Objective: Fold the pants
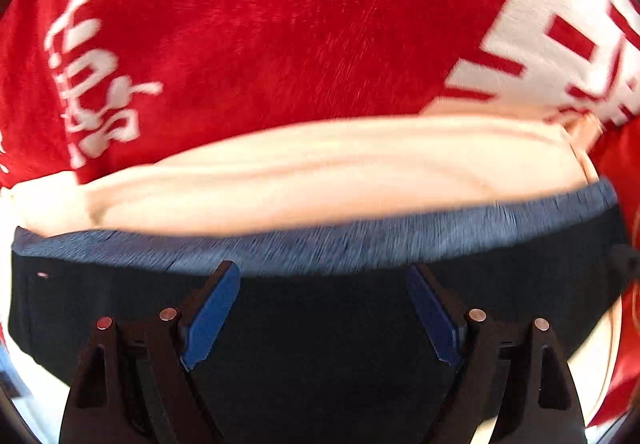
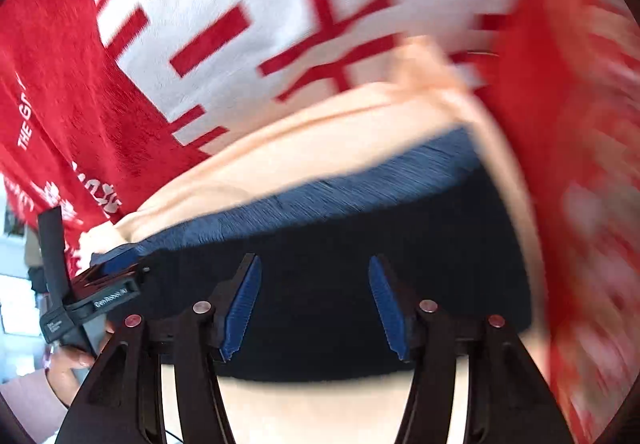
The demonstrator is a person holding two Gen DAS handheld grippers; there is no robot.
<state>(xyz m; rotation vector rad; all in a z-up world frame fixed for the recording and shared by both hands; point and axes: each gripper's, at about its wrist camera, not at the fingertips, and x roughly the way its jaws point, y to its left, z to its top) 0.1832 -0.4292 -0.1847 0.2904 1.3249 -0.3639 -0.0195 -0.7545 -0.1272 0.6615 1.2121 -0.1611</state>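
Dark navy pants with a lighter blue ribbed waistband lie folded on a peach cloth. My left gripper is open, its blue pads hovering just over the dark fabric, holding nothing. In the right wrist view the same pants and waistband sit close below my right gripper, which is open and empty. The left gripper's body and the hand holding it show at the left edge. Both views are motion-blurred.
A red blanket with white lettering covers the surface beyond the pants and also shows in the right wrist view. A pale surface lies under the near edge.
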